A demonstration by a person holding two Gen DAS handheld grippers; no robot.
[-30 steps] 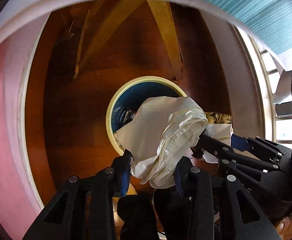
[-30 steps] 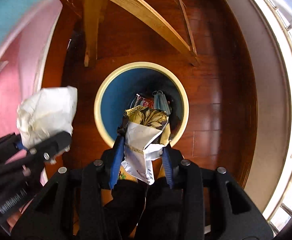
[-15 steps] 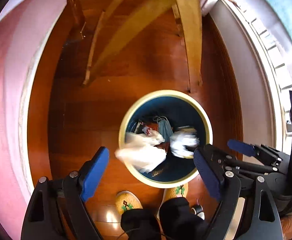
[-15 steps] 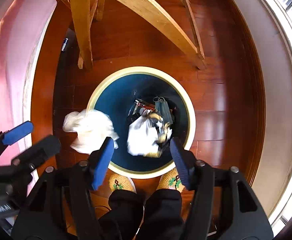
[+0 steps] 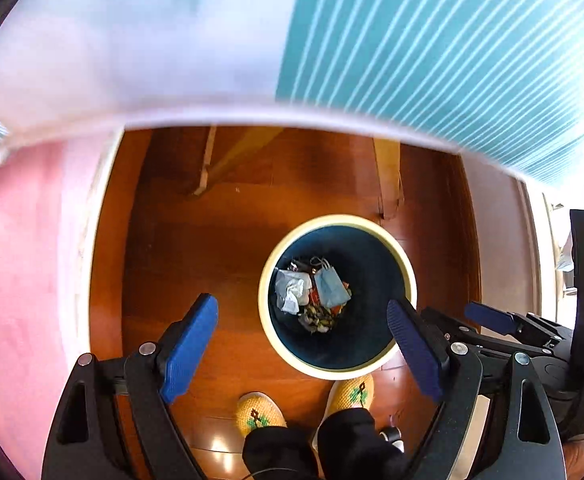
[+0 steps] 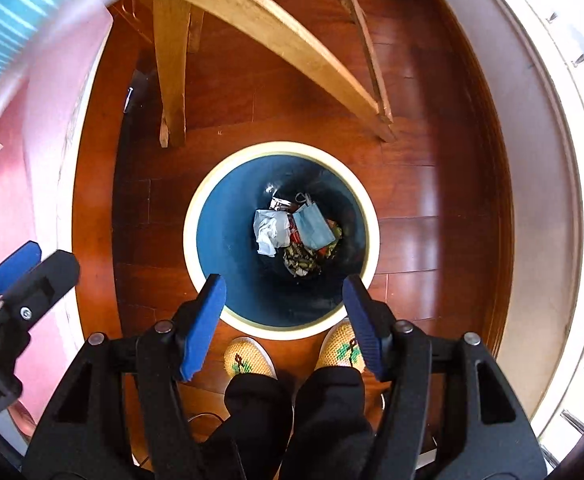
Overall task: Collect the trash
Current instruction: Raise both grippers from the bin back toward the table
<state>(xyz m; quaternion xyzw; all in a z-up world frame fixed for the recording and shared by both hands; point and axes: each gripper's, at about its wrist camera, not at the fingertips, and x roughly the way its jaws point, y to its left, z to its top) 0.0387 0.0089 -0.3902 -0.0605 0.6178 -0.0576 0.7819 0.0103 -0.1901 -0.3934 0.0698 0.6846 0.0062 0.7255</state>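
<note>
Polished reddish-brown wooden floor (image 6: 411, 240) fills both views. Light wooden bench legs (image 6: 276, 40) stand on it just beyond the bin. Round bin with cream rim and dark blue inside (image 6: 208, 240) stands upright on the floor, open top facing both cameras. Person's yellow knitted slippers (image 6: 248, 358) are just beside the bin's near rim, black trouser legs above them.

Left gripper (image 5: 303, 344) hangs above the bin's near-left rim, jaws wide apart, nothing between the blue pads. Right gripper (image 6: 282, 324) hangs above the bin's near rim, jaws apart and empty.

Trash lies at the bin's bottom, well clear of both jaws: crumpled white paper wad (image 6: 270, 230) on the left, pale blue face mask (image 6: 311, 226) to its right, patterned yellow-dark wrapper (image 6: 301, 260) nearest the slippers.
</note>
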